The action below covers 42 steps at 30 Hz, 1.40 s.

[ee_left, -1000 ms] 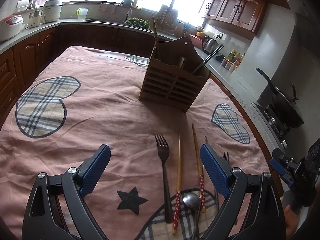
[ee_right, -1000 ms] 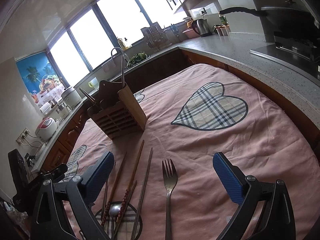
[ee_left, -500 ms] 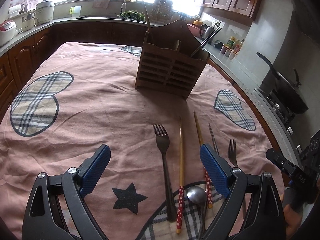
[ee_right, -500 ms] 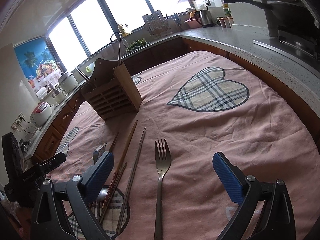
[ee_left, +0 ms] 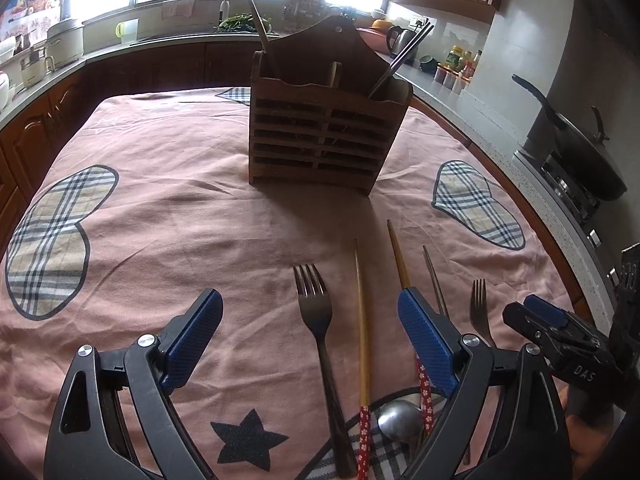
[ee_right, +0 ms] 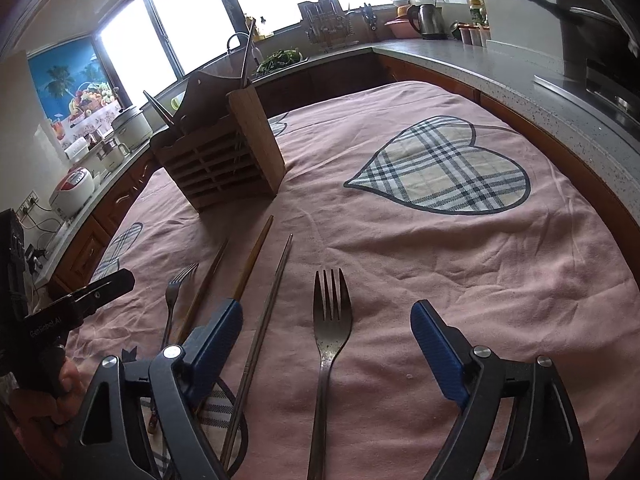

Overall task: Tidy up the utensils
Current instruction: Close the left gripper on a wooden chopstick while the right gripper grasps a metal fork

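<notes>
A wooden slatted utensil holder (ee_left: 326, 128) stands on the pink tablecloth, with a few utensils in it; it also shows in the right wrist view (ee_right: 224, 160). Loose utensils lie in a row in front of it. My left gripper (ee_left: 310, 340) is open and empty over a dark fork (ee_left: 320, 328), with a wooden chopstick (ee_left: 363, 320) and a spoon (ee_left: 400, 424) beside it. My right gripper (ee_right: 326, 336) is open and empty over another fork (ee_right: 330, 328), next to a metal chopstick (ee_right: 264, 312) and a wooden chopstick (ee_right: 252, 260).
The pink tablecloth (ee_right: 440, 280) has plaid hearts (ee_right: 440, 168) and a black star (ee_left: 248, 444). Kitchen counters ring the table, with a wok on the stove (ee_left: 576, 148) at the right and rice cookers (ee_right: 74, 192) at the left.
Both grippers have moved forward and lower toward the utensils, so the forks and the holder look larger. Both stay open and empty.
</notes>
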Each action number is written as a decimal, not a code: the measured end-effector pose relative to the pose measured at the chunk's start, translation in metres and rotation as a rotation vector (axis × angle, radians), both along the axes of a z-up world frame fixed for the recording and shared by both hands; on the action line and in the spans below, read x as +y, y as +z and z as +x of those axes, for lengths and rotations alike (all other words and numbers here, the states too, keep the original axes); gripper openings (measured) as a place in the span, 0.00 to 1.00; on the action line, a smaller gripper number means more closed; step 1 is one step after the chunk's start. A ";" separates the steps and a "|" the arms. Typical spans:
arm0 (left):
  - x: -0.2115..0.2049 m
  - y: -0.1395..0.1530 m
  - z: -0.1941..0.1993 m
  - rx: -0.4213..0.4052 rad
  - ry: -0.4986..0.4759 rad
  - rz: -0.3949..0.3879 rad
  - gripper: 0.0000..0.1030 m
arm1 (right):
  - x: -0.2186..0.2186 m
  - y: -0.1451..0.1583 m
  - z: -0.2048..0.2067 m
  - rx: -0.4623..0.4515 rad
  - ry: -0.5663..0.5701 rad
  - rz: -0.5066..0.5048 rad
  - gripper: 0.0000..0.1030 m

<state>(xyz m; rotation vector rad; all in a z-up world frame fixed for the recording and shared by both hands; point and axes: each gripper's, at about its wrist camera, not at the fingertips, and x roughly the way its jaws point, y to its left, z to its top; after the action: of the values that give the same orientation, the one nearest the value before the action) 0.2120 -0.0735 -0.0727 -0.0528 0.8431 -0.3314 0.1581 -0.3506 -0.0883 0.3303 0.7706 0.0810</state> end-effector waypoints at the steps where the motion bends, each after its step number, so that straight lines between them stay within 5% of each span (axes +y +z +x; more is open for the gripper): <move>1: -0.003 -0.001 0.003 0.001 -0.006 0.009 0.86 | 0.002 -0.002 0.003 0.008 0.004 -0.006 0.80; 4: -0.013 -0.005 0.014 0.012 -0.027 0.038 0.78 | 0.007 -0.008 0.013 0.037 0.018 -0.029 0.67; 16: -0.059 -0.034 0.053 0.095 -0.137 0.142 0.54 | 0.016 -0.025 0.034 0.092 0.027 -0.105 0.47; 18: -0.065 -0.041 0.058 0.120 -0.147 0.153 0.39 | 0.015 -0.025 0.036 0.092 0.021 -0.113 0.42; 22: -0.072 -0.044 0.061 0.117 -0.156 0.184 0.26 | 0.012 -0.025 0.038 0.092 0.025 -0.098 0.26; 24: -0.071 -0.042 0.061 0.129 -0.166 0.166 0.07 | 0.012 -0.025 0.038 0.091 0.028 -0.091 0.26; 42: -0.002 0.034 0.013 0.027 -0.101 -0.097 0.05 | 0.014 0.030 0.011 -0.039 0.050 -0.048 0.26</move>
<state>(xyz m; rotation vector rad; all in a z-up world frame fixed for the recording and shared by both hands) 0.2248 -0.0751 -0.0388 -0.1052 0.8580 -0.4669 0.1693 -0.3370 -0.0586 0.2628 0.7413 0.1155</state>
